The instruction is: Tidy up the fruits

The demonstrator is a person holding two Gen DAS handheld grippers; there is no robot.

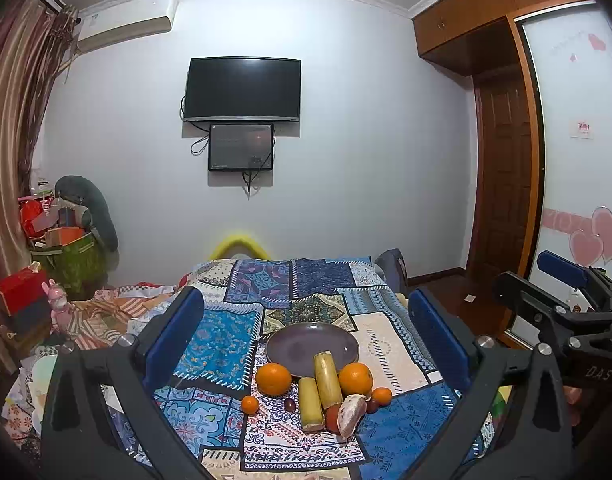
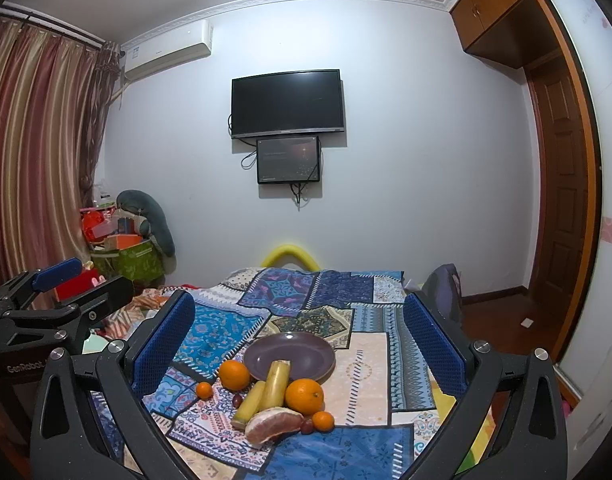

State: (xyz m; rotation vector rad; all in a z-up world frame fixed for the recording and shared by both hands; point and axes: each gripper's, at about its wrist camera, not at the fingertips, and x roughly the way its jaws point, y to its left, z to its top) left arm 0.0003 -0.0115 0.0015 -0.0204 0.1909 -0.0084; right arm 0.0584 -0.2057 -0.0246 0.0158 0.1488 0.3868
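A purple plate (image 1: 301, 344) (image 2: 301, 350) lies empty on the patchwork cloth. In front of it lie two oranges (image 1: 273, 379) (image 1: 356, 379), two yellow cane pieces (image 1: 328, 378) (image 1: 310, 404), two small tangerines (image 1: 249, 404) (image 1: 382, 396), a peeled grapefruit piece (image 1: 352, 414) (image 2: 273, 424) and small dark fruits (image 1: 290, 405). One cane piece (image 2: 277, 384) leans on the plate's rim. My left gripper (image 1: 306, 336) is open and empty, above and before the fruits. My right gripper (image 2: 299, 338) is open and empty too. Each gripper shows at the other view's edge.
The patchwork cloth (image 1: 225, 332) covers a bed. Crumpled bedding and toys (image 1: 61, 308) lie at the left. Boxes and bags (image 1: 65, 240) stand in the far left corner. A wardrobe and door (image 1: 506, 184) are at the right. A TV (image 1: 241, 90) hangs on the far wall.
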